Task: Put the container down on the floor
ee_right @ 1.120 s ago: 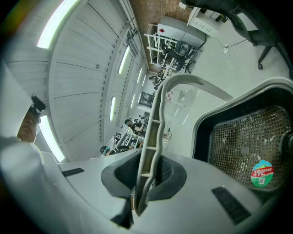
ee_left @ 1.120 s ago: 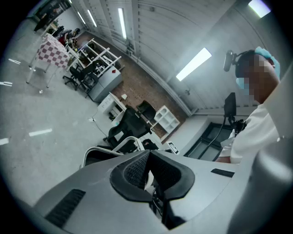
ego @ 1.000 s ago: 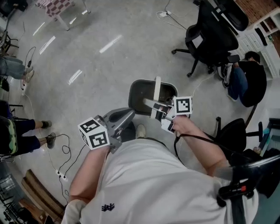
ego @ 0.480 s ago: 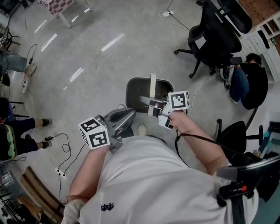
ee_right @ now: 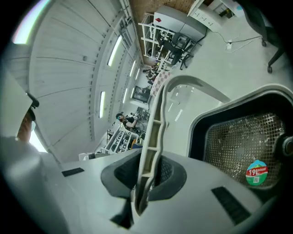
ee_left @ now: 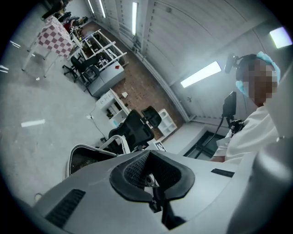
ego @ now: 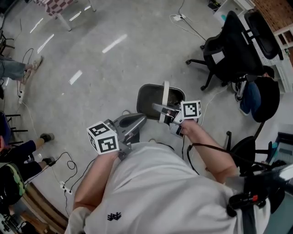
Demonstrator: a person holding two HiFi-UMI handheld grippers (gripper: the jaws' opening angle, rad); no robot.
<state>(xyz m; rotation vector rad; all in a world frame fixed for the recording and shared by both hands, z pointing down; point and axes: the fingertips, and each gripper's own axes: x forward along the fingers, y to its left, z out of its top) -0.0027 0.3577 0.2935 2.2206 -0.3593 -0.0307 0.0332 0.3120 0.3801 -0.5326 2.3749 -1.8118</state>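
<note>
The container [ego: 147,93] is a dark grey bin with a mesh inner wall and a white bail handle [ego: 164,93]. It hangs over the concrete floor in front of the person. My right gripper [ego: 161,110] is shut on the handle [ee_right: 154,130], which runs upright between its pads, with the bin's mouth [ee_right: 240,139] to the right. My left gripper [ego: 140,120] is to the left of the bin, apart from it, with its jaws together and nothing between them. The bin's rim [ee_left: 86,149] shows beyond it.
Black office chairs [ego: 232,49] stand at the right, with a seated person [ego: 259,93] beside them. Cables and a power strip [ego: 67,161] lie on the floor at the left near other people's feet [ego: 46,136]. A table with a checked cloth [ego: 58,6] stands at the top left.
The bin still hangs from my right gripper. It and both grippers sit slightly further right and lower in the head view than half a second ago.
</note>
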